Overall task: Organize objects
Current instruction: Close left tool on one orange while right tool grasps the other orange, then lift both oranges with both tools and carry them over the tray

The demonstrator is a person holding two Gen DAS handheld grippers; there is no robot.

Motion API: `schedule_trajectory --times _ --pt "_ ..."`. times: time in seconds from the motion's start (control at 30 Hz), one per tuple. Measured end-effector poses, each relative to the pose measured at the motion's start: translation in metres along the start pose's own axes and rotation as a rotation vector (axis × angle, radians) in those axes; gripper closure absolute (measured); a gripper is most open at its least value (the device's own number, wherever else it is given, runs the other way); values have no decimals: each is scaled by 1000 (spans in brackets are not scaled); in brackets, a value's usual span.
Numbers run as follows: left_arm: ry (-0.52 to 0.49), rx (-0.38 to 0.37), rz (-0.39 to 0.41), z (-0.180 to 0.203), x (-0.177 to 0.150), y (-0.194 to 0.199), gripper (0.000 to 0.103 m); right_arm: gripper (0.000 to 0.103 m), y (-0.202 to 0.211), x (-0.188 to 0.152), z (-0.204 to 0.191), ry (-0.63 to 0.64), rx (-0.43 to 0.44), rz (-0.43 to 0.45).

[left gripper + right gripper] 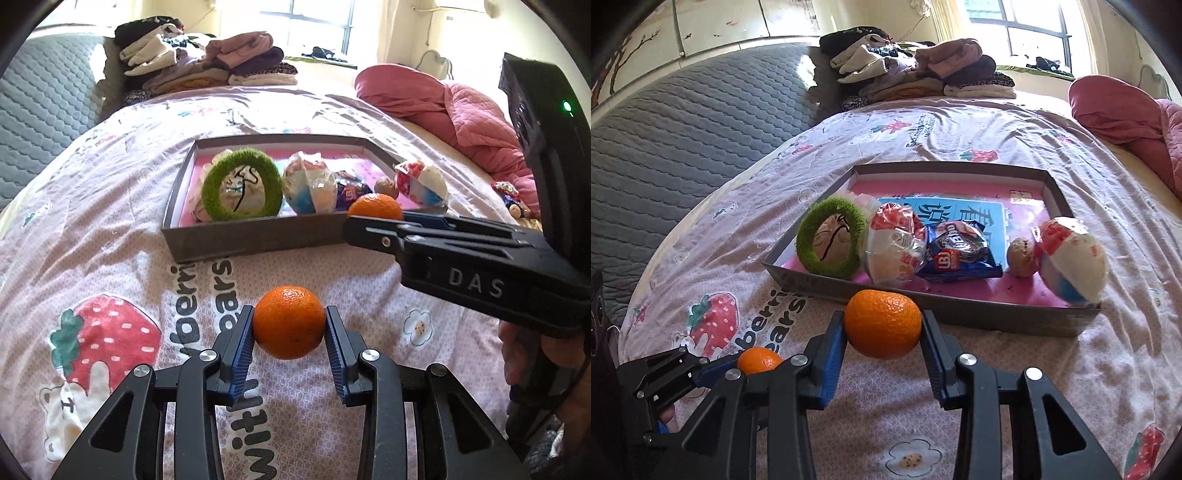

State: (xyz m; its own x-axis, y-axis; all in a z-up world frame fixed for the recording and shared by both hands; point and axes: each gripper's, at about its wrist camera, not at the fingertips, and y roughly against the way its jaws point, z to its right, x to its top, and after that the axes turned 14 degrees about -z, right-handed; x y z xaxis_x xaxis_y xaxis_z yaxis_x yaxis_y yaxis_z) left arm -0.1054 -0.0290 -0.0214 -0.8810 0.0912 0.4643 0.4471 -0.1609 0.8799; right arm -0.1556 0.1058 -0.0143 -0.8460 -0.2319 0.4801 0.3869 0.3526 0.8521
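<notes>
- The left gripper [289, 328] pinches a tangerine [289, 321] between its blue ribbed pads [242, 345], both pads pressed against the fruit's sides, above the strawberry-print bedsheet [110, 258].
- The right gripper [883, 325] is clamped on a second tangerine [882, 320], its pads tight on either side; this fruit hangs just in front of the near wall of the tray.
- From the left wrist camera the right gripper reaches in from the right, its tangerine at the near right part of the tray's rim.
- From the right wrist camera the left gripper sits low at the left, well short of the tray.
- A shallow grey cardboard tray [960, 312] with a pink lining lies on the bed.
- Along its near side stand a green fuzzy ring [831, 242] with a pale item in its hole, a wrapped red-and-white ball [895, 247], a blue snack packet [960, 254], a small brown nut-like thing [1021, 256] and another wrapped ball [1071, 258] at the right corner.
- The far half of the tray shows only a blue printed sheet [960, 212].
- Beyond lie a stack of folded clothes [916, 70], a pink quilt [461, 110] and a grey quilted mattress [683, 140].
- A few small wrapped items [511, 197] lie on the sheet right of the tray.
</notes>
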Motion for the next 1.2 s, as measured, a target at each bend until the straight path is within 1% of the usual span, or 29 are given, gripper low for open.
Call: schedule_trajectory --times 0.37,0.7,0.9,1.2 --pt "0 14 49 5 11 22 66 63 33 -2 2 -17 -32 74" --pt "-1 27 113 5 31 48 66 63 69 10 -1 0 -52 148" --pt "0 40 145 3 55 60 66 63 89 27 1 17 -79 192" --pt "-6 59 191 1 95 72 66 63 105 52 15 17 -105 225"
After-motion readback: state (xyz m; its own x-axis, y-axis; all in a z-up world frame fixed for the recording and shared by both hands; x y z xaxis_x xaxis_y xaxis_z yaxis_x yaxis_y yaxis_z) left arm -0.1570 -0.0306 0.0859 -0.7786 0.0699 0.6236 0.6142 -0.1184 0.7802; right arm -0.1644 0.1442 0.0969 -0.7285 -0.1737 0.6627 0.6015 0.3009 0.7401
